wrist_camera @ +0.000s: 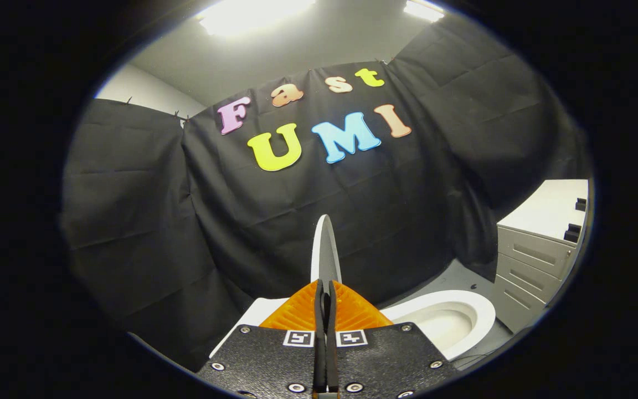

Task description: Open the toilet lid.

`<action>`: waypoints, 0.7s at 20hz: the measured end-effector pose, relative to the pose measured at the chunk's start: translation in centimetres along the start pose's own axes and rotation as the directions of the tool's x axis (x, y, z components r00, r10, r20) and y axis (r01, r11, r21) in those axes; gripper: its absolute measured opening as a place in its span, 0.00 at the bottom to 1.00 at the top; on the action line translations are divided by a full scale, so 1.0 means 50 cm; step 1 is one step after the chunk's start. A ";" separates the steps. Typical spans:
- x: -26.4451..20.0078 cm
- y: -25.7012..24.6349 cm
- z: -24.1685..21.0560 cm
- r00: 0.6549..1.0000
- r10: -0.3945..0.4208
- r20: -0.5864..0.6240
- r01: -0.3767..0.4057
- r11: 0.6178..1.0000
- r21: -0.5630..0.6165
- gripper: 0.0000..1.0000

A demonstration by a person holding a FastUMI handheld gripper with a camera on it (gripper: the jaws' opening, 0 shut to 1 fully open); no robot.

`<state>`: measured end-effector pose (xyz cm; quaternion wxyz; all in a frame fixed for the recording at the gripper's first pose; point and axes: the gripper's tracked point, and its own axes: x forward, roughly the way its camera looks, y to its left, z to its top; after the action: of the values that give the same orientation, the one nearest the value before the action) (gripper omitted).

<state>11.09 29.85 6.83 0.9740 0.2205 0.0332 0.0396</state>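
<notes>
Jaws (325, 293) pinched together on raised lid (325, 249), seen edge-on, long axis upright, standing above open bowl (452, 310); drawers (535, 260) beyond.

A pale drawer cabinet (535, 260) stands against the black cloth wall (197, 221), two small dark blocks (576, 219) on its top, under bright ceiling lights (252, 14).

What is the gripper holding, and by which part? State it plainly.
The gripper is shut on the toilet lid, pinching its thin free edge between both fingers. The lid stands raised, edge-on, above the open toilet bowl.
</notes>
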 end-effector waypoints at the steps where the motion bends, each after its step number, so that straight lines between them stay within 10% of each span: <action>1: 0.001 0.009 -0.004 1.000 0.004 0.002 -0.004 1.000 -0.009 0.00; 14: 0.005 0.198 -0.055 0.990 0.142 -0.019 -0.143 0.986 -0.081 0.00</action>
<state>10.50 39.96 8.63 0.9766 0.1820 0.0223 0.1122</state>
